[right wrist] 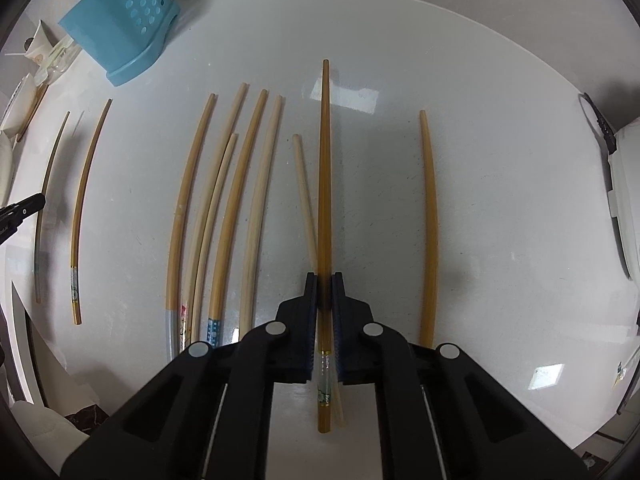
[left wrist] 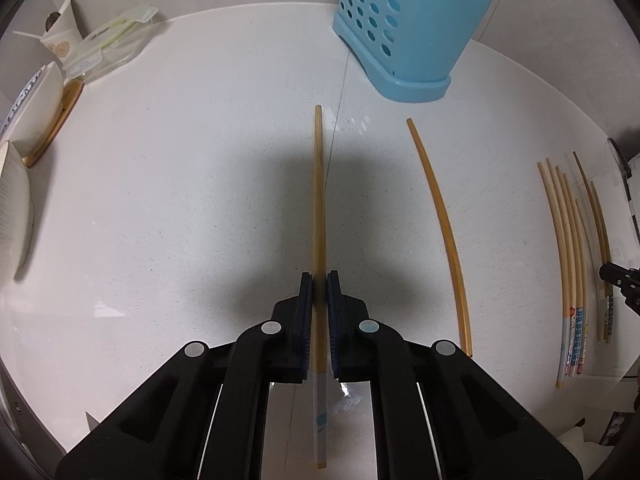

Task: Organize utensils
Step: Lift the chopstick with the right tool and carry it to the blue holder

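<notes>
My left gripper [left wrist: 319,280] is shut on an amber chopstick [left wrist: 318,184] that points forward toward the blue perforated utensil holder [left wrist: 404,36]. Another amber chopstick [left wrist: 440,224] lies on the white table to its right. My right gripper [right wrist: 324,280] is shut on a second amber chopstick [right wrist: 325,168], held over a pale chopstick [right wrist: 303,188]. Several wooden chopsticks [right wrist: 228,208] lie in a row to its left, and one amber chopstick [right wrist: 429,216] to its right. The holder [right wrist: 120,28] stands at the far left in the right wrist view, with utensils in it.
White bowls [left wrist: 36,112] on a wooden board, a clear lidded box [left wrist: 104,44] and a paper cup [left wrist: 60,36] sit at the table's left edge. A white appliance with a black cable [right wrist: 616,184] stands at the right edge. The left gripper's tip [right wrist: 24,208] shows at far left.
</notes>
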